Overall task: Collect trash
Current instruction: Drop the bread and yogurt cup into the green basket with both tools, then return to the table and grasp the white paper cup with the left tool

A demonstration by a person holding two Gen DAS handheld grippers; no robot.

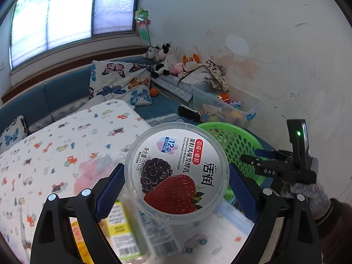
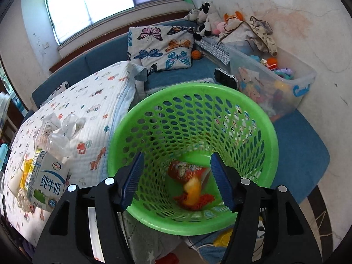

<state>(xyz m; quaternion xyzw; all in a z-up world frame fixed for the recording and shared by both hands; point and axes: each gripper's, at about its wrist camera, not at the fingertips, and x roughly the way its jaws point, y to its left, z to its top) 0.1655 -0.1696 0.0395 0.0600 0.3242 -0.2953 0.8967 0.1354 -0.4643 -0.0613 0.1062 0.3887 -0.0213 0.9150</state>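
My left gripper (image 1: pixel 176 166) is shut on a round clear yogurt tub (image 1: pixel 171 187) with a strawberry and mulberry lid; the blue pads press on both its sides. It hangs above the quilt, just left of the green mesh basket (image 1: pixel 237 138). Blurred cartons (image 1: pixel 123 226) lie beneath it. My right gripper (image 2: pixel 177 155) stands open over the basket (image 2: pixel 270 136) with nothing between its fingers. A red and orange snack wrapper (image 2: pixel 189 176) lies on the basket's bottom. The left wrist view also shows the right gripper (image 1: pixel 248 160), held by a gloved hand (image 1: pixel 308 193).
A milk carton (image 2: pixel 48 180) and clear plastic packaging (image 2: pixel 63 132) sit on the car-print quilt (image 2: pixel 88 101) left of the basket. Behind are a butterfly pillow (image 2: pixel 160 44), a black toy car (image 2: pixel 226 77), a clear toy bin (image 2: pixel 303 88) and plush toys (image 2: pixel 209 19) by the wall.
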